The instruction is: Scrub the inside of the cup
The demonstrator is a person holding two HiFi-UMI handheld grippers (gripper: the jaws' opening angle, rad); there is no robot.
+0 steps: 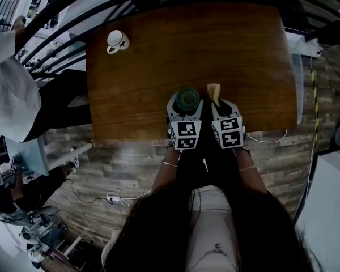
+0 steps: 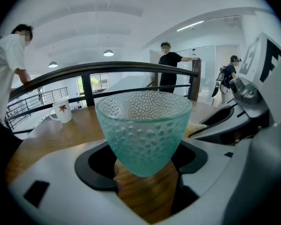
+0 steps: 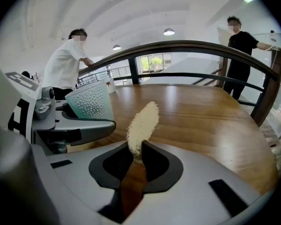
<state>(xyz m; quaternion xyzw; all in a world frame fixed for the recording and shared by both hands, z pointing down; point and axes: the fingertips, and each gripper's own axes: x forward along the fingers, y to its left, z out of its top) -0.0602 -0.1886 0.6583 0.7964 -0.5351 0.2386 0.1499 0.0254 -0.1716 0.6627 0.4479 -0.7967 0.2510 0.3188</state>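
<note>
Teal, dimpled glass: the cup (image 2: 143,130) sits upright between the jaws of the left gripper (image 2: 145,161), whose dark pads press its lower sides from left and right. The left gripper view shows the open rim and the tapering wall. Below the cup's rounded bottom only wood grain shows, and I cannot tell whether it touches the table (image 1: 215,44) or hangs just over it. In the head view the gripper's body covers all but the cup's rim.

The right gripper (image 3: 136,156) is clenched on a thin, pale yellow scrubbing pad (image 3: 143,125). The pad's fibrous upper part sticks out and leans towards the cup, and its lower end is lost in the dark slot between the pads. The two grippers are side by side, and the pad is just beside the cup, not inside it.

Long dark hair in the head view hides most of both forearms. The right gripper's marker cube is cut off at the edge of the left gripper view.

Both grippers work close to the table's near edge. Ahead of them is bare wood up to the far edge. A white mug (image 1: 117,41) stands well apart in the far left corner. A dark curved railing (image 3: 178,48) runs beyond that edge, with people standing behind it.
</note>
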